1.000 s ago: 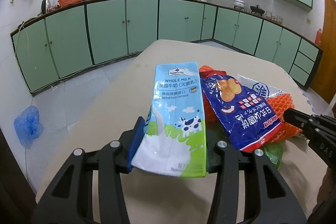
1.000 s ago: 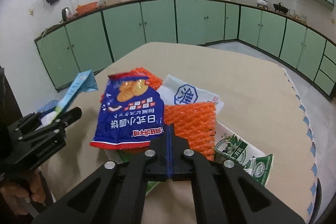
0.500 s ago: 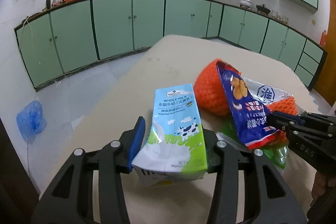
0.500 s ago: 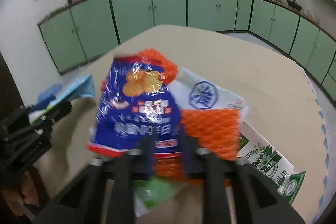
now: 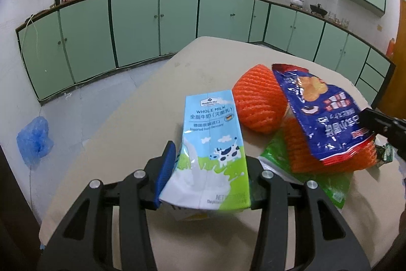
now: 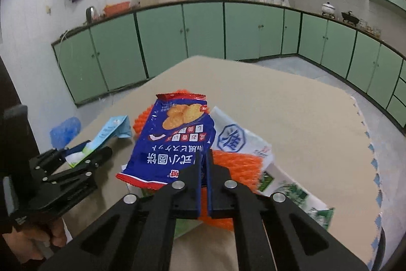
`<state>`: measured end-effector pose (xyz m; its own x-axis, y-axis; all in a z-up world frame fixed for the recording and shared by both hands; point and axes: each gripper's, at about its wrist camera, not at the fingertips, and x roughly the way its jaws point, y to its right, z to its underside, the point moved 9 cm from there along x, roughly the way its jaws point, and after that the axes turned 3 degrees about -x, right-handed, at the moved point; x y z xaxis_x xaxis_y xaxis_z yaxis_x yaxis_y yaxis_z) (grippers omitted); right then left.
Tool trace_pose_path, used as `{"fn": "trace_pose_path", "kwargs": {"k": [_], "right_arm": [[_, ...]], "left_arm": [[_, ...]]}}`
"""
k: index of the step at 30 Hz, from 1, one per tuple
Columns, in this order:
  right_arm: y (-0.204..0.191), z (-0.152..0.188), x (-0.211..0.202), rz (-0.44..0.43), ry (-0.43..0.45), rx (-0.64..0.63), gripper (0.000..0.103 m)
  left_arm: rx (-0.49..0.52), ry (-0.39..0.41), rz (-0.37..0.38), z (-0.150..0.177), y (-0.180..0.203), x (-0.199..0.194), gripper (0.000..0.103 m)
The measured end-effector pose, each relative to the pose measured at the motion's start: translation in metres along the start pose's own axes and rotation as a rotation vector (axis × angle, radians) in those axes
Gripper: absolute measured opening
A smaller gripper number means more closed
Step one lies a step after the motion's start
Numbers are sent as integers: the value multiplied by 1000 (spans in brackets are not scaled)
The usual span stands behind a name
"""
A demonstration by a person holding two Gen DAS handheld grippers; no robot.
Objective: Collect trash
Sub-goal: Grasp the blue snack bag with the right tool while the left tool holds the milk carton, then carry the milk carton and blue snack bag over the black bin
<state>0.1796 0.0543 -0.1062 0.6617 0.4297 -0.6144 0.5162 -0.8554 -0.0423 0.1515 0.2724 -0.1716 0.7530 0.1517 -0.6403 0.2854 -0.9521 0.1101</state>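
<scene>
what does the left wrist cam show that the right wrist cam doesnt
Only the left wrist view shows the printed front of the milk carton, with its cow and "WHOLE MILK" text, clamped in the left gripper. Only the right wrist view shows the white bag with a blue emblem and the right gripper pinching the blue snack bag at its lower edge. Both show the snack bag, the orange foam netting, the beige table and the green cabinets.

milk carton (image 5: 210,151) left of snack bag (image 5: 322,116), foam net (image 5: 258,100) between
</scene>
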Motion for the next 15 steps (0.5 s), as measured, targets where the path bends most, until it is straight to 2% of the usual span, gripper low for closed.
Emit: {"fn": "trace_pose_path", "kwargs": {"k": [6, 15], "right_arm": [[23, -2, -27, 36, 48, 39, 3], [65, -13, -65, 71, 115, 118, 3]], "left_arm": [[6, 35, 37, -10, 15, -15, 44], [28, 111, 134, -33, 64, -45, 44]]}}
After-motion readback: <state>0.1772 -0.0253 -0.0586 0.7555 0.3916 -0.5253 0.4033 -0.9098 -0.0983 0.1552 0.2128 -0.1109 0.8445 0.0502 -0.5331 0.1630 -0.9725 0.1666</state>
